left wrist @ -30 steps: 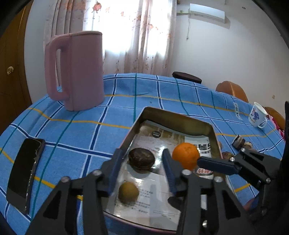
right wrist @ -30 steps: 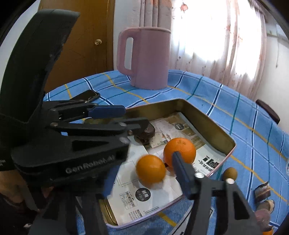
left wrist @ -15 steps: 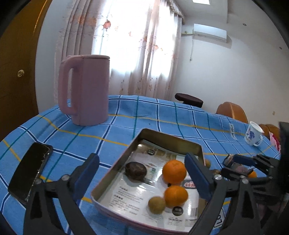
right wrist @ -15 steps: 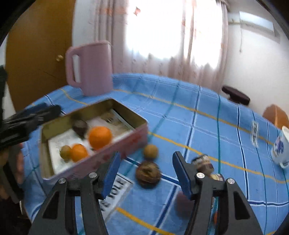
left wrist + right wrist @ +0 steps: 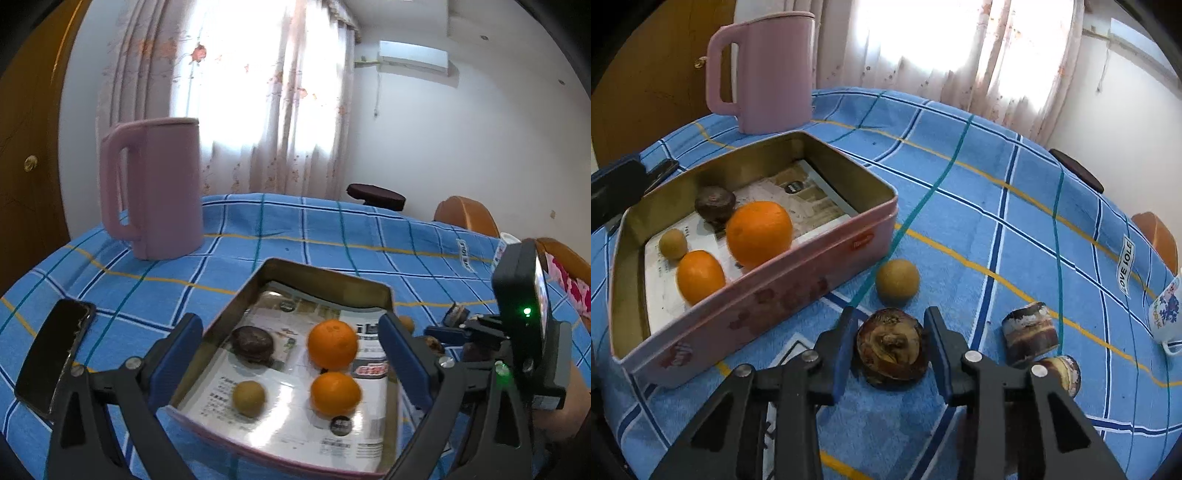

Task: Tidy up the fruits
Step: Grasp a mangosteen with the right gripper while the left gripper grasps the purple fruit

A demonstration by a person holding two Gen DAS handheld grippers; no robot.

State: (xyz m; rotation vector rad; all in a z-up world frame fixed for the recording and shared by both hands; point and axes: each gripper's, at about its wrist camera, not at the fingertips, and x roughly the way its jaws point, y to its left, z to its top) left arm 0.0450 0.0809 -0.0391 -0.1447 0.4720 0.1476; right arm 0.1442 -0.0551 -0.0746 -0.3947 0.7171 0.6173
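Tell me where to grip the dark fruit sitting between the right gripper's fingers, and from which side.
Grip the dark fruit across its widest middle, coming from above and the near side, as the right gripper already does. It is a squat round lying on the cloth, cut face up, so its curved flanks give the pads their likely best hold. The jaws are closing around it, one finger on each flank.

The left camera sits behind the left tongs [image 5: 291, 354], low and close over the worktop [image 5: 332, 236], facing the window, with the tin [image 5: 328, 280] just ahead between its fingers. The right camera looks steeply down past the right tongs [image 5: 890, 347] from the tin's [image 5: 798, 273] other side. Both views share the tin, the pink jug [image 5: 155, 188] [image 5: 764, 70] and the curtain [image 5: 258, 96] [image 5: 960, 48].
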